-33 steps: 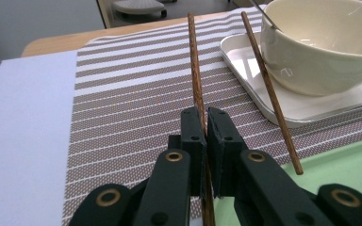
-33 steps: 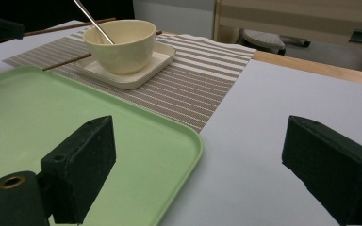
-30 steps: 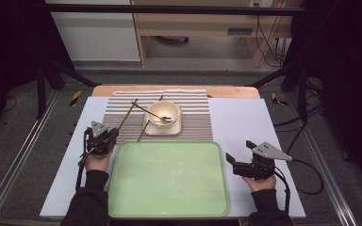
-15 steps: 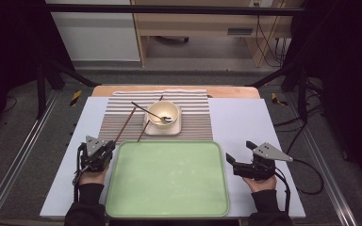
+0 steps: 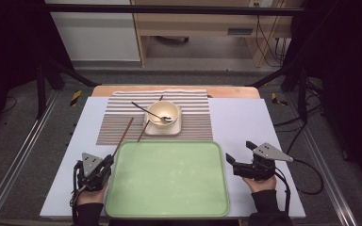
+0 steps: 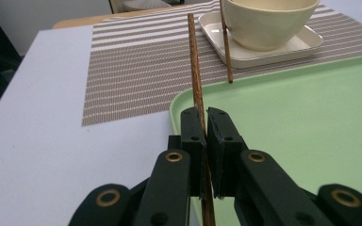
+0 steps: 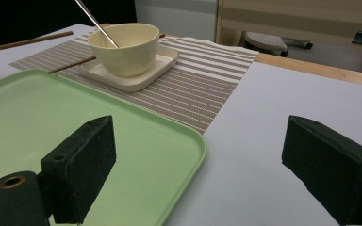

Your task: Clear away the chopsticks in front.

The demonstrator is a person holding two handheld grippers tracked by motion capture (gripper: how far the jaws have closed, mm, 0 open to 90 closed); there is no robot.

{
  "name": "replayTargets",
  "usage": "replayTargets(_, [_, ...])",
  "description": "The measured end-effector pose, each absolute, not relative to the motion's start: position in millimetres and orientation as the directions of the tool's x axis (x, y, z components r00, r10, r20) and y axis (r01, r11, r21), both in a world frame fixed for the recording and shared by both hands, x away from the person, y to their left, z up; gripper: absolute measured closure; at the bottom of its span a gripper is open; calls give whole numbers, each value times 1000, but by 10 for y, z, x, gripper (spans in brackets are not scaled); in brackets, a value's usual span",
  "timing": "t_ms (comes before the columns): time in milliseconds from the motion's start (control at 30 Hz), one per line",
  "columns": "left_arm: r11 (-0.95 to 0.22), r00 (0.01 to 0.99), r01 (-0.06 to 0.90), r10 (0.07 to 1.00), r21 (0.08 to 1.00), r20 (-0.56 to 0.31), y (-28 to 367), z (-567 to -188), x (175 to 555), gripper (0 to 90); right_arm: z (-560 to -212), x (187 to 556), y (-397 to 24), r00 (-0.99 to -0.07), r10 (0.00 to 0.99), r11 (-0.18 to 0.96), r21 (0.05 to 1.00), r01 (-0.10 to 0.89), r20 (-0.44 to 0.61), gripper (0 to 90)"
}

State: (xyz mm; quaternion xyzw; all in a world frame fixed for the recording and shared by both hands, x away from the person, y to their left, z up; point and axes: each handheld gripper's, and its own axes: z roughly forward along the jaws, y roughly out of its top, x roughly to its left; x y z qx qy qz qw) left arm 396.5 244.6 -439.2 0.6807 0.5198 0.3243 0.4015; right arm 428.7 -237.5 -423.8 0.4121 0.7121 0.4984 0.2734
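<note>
White board covers the table (image 5: 245, 136), and on it the left gripper (image 5: 107, 162) is clamped on a chopstick (image 6: 195, 70) near its end, so it can carry the stick over the green tray (image 5: 169, 207). Further right the bowl (image 5: 163, 113) waits on its plate, and the right gripper (image 5: 229, 159) rests with jaws wide apart beside the tray edge, probably ready to help.

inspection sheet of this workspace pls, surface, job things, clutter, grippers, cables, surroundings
surface: pale grey table top with a striped brown placemat.
job's things: dark wooden chopstick; second chopstick leaning on the square cream saucer; green plastic tray.
clutter: cream bowl holding a metal spoon.
grippers: left gripper shut on the dark wooden chopstick; right gripper open, beside the tray.
cables: black cable trailing from the right gripper.
surroundings: wooden furniture, dark floor.
</note>
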Motion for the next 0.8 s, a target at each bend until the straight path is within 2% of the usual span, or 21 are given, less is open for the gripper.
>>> replayTargets(433, [-136, 237, 416, 971, 899, 37, 2180, -4465, 3597, 853, -4228, 4276, -2389, -510, 860, 155, 937, 312, 28, 106])
replayTargets(800, [-95, 183, 408, 983, 908, 21, 2119, -4646, 3268, 853, -4233, 4275, -2381, -509, 861, 161, 936, 313, 22, 107])
